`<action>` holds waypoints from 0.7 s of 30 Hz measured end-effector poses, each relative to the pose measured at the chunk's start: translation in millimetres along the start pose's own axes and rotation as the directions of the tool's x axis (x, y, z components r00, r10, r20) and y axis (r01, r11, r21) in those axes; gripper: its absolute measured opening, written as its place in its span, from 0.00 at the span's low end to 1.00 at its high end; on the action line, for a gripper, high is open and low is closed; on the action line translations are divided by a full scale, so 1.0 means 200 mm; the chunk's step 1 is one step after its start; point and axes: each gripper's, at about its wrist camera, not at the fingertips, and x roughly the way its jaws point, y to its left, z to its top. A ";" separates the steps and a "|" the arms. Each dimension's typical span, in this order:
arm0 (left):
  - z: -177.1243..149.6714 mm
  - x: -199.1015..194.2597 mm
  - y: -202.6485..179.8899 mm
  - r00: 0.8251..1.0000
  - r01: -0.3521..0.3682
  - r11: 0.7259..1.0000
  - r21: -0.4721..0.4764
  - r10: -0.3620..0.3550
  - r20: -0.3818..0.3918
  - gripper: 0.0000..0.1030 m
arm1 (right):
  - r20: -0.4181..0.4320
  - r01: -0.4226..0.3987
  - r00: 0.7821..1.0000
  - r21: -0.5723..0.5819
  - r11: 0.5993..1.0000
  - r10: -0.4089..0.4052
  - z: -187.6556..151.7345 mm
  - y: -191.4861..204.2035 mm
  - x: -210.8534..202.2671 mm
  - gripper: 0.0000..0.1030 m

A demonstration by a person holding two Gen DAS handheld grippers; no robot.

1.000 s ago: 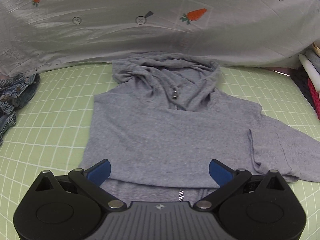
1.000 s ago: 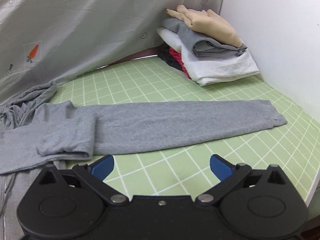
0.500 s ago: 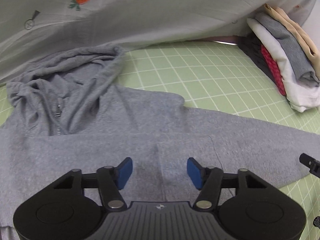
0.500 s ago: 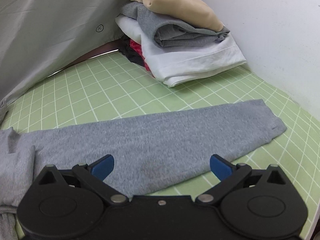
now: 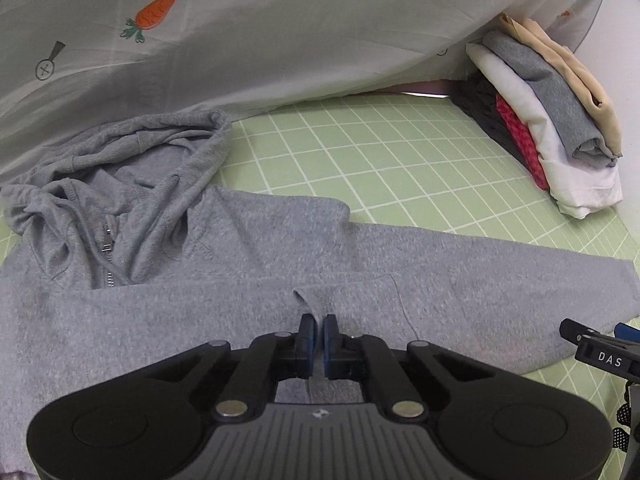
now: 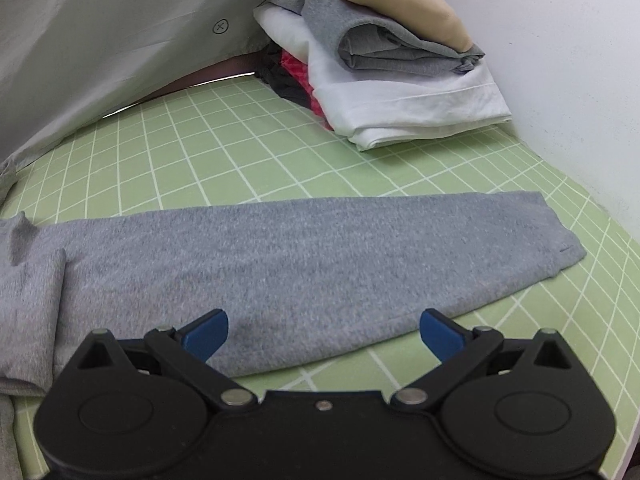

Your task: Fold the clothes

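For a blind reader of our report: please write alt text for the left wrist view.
The left gripper, shut, pinches a fold of a gray hoodie lying on a green grid mat. A stack of folded clothes sits far right.

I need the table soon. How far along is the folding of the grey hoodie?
Early. Done: a stack of folded clothes sits at the back. In hand: the left gripper has just pinched the hoodie near its sleeve; the right gripper is open over it. Left: sleeve, body and hood.
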 end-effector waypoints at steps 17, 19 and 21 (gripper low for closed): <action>-0.07 -0.36 0.77 0.965 -0.250 0.941 -0.230 0.260 0.015 0.04 | 0.001 -0.077 0.997 -0.086 0.993 0.077 -0.02 0.14 -0.05 1.00; -0.08 -0.37 0.85 0.957 -0.278 0.927 -0.250 0.289 0.007 0.04 | -0.002 -0.070 0.998 -0.080 0.994 0.070 -0.02 0.14 -0.05 1.00; -0.09 -0.39 0.92 0.948 -0.306 0.913 -0.269 0.317 -0.002 0.05 | -0.003 -0.064 0.998 -0.072 0.995 0.064 -0.02 0.13 -0.05 1.00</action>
